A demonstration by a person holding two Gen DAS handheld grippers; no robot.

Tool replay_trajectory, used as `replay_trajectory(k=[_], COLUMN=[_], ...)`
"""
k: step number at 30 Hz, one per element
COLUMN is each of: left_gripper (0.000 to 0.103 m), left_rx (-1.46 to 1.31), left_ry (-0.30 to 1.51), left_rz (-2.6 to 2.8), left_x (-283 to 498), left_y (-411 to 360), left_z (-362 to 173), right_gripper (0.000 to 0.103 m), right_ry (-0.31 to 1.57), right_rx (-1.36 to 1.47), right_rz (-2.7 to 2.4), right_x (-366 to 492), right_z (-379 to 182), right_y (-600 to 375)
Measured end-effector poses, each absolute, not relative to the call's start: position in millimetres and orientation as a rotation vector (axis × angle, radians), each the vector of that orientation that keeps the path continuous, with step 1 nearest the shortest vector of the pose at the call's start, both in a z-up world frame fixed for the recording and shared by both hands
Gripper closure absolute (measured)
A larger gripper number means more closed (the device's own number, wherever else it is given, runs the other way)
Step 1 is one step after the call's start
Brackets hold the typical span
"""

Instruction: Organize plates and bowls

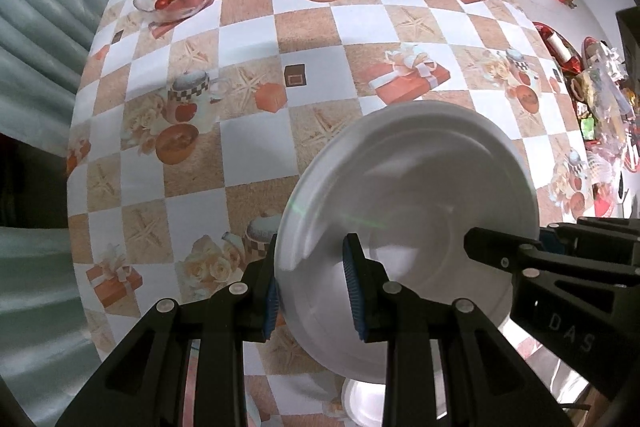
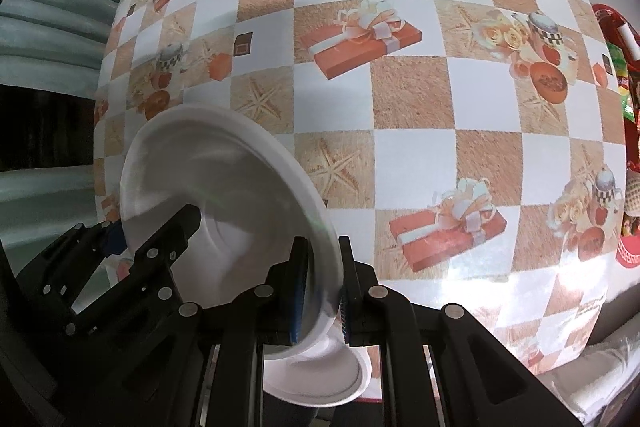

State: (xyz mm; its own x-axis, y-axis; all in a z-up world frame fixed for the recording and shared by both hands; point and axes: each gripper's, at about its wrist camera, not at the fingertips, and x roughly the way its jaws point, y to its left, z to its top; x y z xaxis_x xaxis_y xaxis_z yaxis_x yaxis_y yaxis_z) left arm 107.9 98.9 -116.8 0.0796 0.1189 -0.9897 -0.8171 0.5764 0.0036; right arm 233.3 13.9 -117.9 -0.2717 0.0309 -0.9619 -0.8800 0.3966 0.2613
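Both the left gripper [image 1: 312,287] and right gripper [image 2: 322,291] pinch the white plate [image 1: 416,187] by opposite rims, fingers clenched; it looks light, stiff, slippery and breakable above the desk [image 1: 240,39].

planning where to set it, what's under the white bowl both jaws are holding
Below the white bowl sits another white dish at the table's near edge, and patterned tablecloth. The bowl covers most of that dish.

Checkered tablecloth [image 1: 248,39] (pale curtain [image 1: 36,39] behind)
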Motion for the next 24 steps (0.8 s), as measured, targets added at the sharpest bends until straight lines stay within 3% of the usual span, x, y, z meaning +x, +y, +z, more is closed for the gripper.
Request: replay_trajectory(k=[24], left_gripper=[0.072], left_rx=[-0.561], left_ry=[1.418], left_rz=[0.593], left_x=[89], left_y=[0], left_z=[-117], right_gripper=[0.087], right_ry=[1.689], right_rx=[-0.748], right_rz=[0.941], right_x=[206], right_z=[-118], right_y=[-96])
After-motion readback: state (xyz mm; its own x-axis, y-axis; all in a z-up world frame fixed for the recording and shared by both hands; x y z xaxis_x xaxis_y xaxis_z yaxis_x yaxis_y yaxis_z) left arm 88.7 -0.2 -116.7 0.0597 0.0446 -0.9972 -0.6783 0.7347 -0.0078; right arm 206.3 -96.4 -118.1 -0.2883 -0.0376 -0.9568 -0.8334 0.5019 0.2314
